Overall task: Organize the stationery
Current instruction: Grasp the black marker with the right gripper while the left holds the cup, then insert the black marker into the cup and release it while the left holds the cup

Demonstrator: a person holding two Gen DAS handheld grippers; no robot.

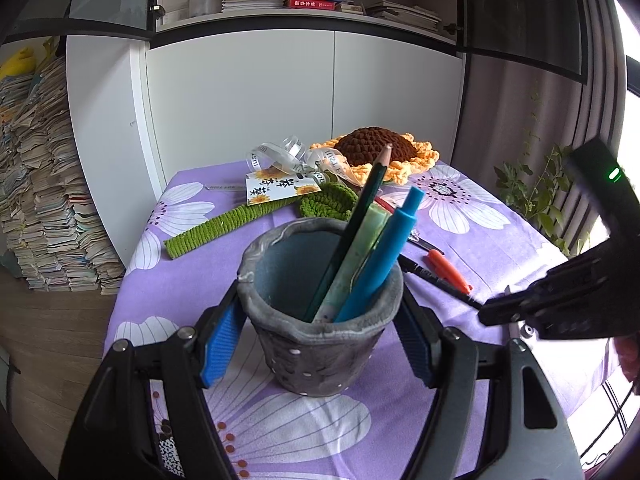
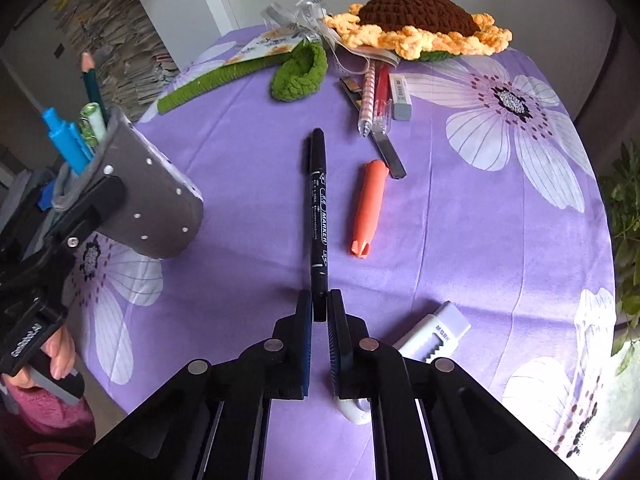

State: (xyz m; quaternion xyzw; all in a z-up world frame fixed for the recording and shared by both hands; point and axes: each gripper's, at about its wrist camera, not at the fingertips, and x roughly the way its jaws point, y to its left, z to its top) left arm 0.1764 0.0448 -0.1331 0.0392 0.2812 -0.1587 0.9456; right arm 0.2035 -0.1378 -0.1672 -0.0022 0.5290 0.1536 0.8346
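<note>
A grey pen cup (image 1: 320, 360) stands on the purple flowered cloth (image 1: 180, 280), and my left gripper (image 1: 320, 320) is shut on it, a blue pad on each side. In the cup are a dark green pencil (image 1: 368, 208), a pale green pen (image 1: 360, 256) and a blue pen (image 1: 392, 248). A black marker (image 2: 318, 200) lies on the cloth, pointing away from me. My right gripper (image 2: 320, 308) is shut on its near end, angled steeply down. An orange pen (image 2: 368, 208) lies just right of the marker. The cup (image 2: 152, 208) is to the marker's left in the right wrist view.
At the back lie a crochet sunflower (image 2: 420, 20), a green crochet leaf (image 2: 300, 76), two red pens (image 2: 376, 96), an eraser (image 2: 400, 96) and a dark flat strip (image 2: 384, 148). A white correction tape (image 2: 436, 336) sits near my right gripper. A plant (image 2: 624, 208) stands past the right edge.
</note>
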